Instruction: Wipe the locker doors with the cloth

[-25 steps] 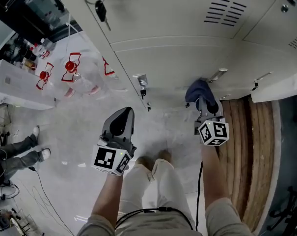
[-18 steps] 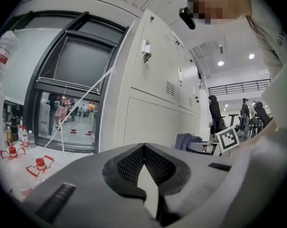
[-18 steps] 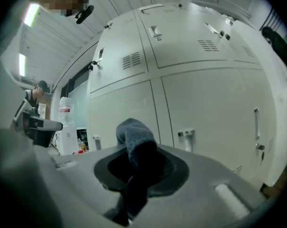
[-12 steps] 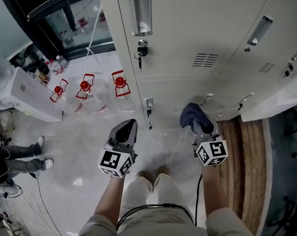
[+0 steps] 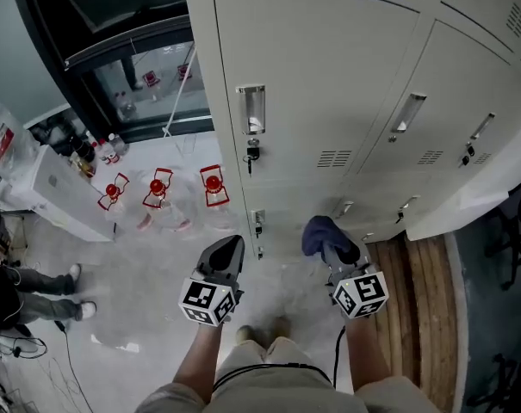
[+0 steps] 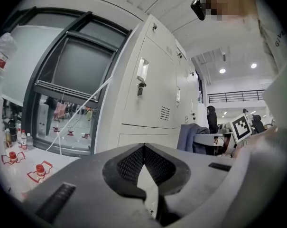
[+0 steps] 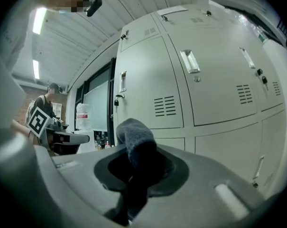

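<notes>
A bank of beige locker doors (image 5: 329, 76) with recessed handles, vents and key locks stands ahead; it also shows in the left gripper view (image 6: 152, 94) and the right gripper view (image 7: 148, 80). My right gripper (image 5: 329, 246) is shut on a dark blue cloth (image 5: 319, 233), which bunches up out of the jaws (image 7: 136, 137) a short way in front of the lower doors, not touching them. My left gripper (image 5: 230, 243) hangs beside it to the left, shut with nothing in it (image 6: 143, 148), near the locker bank's left corner.
Red-capped water bottles (image 5: 161, 188) stand on the floor by a dark-framed window (image 5: 139, 67). A white box (image 5: 62, 196) and a person's legs (image 5: 36, 291) are at the left. Wooden boards (image 5: 415, 299) lie at the right, beside the lockers. My own feet (image 5: 260, 332) are below.
The head view has swung upward, bringing the upper locker doors into view. Both grippers sit lower in the frame and keep their spacing. The cloth stays in the right gripper.
</notes>
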The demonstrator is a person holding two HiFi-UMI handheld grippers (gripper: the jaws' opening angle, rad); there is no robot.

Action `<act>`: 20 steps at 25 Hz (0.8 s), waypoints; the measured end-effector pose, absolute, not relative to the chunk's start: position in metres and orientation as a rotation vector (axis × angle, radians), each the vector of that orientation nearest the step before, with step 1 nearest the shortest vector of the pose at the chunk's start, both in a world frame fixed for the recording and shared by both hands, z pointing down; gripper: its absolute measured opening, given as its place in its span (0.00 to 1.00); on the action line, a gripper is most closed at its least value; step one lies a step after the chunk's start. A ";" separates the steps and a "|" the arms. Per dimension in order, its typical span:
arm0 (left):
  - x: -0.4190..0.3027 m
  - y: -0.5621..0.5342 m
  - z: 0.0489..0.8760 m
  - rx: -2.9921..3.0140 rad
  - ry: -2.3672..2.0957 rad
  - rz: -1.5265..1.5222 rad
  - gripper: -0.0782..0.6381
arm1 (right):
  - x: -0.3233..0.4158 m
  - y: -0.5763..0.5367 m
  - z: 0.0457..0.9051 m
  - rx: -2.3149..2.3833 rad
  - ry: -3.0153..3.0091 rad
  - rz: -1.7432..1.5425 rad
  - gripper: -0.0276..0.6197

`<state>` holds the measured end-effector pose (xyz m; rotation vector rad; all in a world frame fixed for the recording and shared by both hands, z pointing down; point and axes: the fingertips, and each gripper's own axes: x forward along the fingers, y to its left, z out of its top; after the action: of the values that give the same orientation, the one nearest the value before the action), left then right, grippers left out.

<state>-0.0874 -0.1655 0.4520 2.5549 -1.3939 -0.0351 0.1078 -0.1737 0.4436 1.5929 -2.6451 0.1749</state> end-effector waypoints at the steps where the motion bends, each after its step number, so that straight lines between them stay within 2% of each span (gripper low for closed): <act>1: -0.085 -0.164 0.446 2.560 -1.386 -0.038 0.11 | 0.106 -0.172 0.437 1.589 -2.651 0.168 0.13; 20: -0.067 -0.157 0.381 2.658 -1.414 -0.082 0.11 | 0.110 -0.154 0.392 1.574 -2.705 0.138 0.13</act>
<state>-0.0667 -0.1574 0.3814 2.6580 -1.4140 -0.0822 0.1097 -0.1541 0.3920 1.5742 -2.7055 0.1384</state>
